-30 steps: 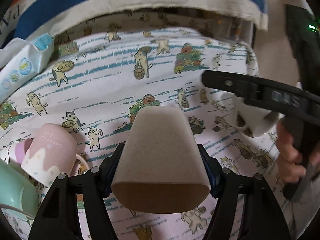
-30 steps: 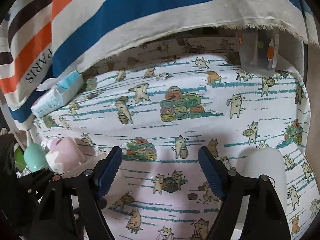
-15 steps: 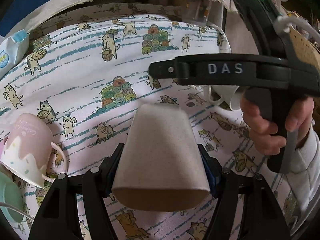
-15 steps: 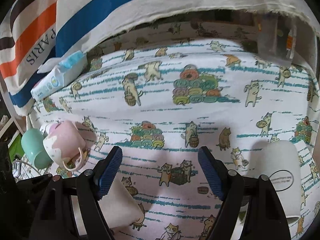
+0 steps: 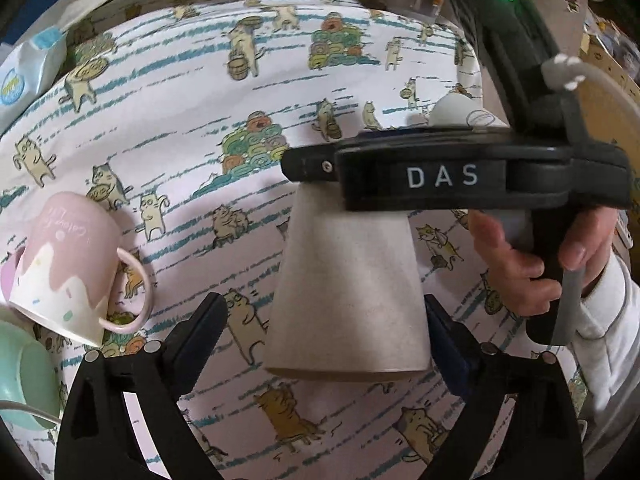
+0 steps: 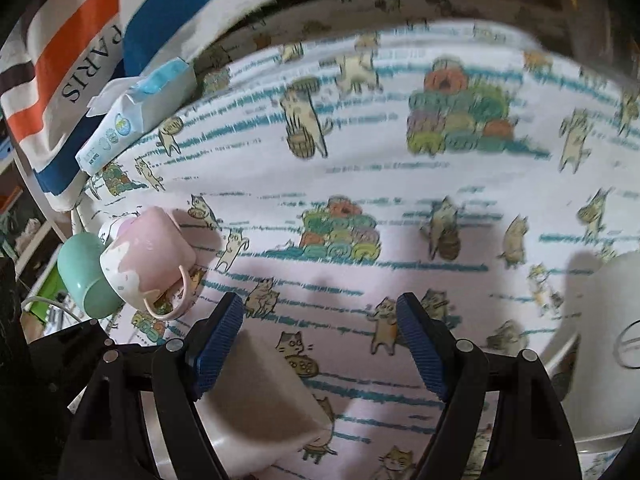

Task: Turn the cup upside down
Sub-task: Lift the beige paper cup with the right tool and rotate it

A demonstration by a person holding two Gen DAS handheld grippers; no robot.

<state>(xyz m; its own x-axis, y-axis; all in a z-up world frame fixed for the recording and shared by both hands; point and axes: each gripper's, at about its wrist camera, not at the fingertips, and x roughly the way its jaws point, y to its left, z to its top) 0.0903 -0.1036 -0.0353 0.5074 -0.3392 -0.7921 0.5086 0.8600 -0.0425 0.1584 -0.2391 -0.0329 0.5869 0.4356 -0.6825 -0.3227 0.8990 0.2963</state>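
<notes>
A beige tapered cup [image 5: 348,292] stands upside down on the cat-print tablecloth [image 5: 168,120], wide rim down, between the fingers of my left gripper [image 5: 324,332]. The left jaws stand open, with a clear gap on the left side of the cup. The cup also shows in the right wrist view [image 6: 264,396], low and left, by the left finger. My right gripper [image 6: 320,344] is open and empty, hovering above the cloth; its black body [image 5: 452,176] crosses over the cup's narrow end in the left wrist view.
A pink mug [image 5: 68,264] lies tilted at the left beside a mint green cup [image 5: 20,384]. A white mug [image 6: 604,344] stands at the right. A tissue pack [image 6: 132,116] lies at the far left under a striped cloth [image 6: 80,40].
My left gripper has opened and let go of the beige cup, which now stands on the cloth. My right gripper has moved left and over the cup.
</notes>
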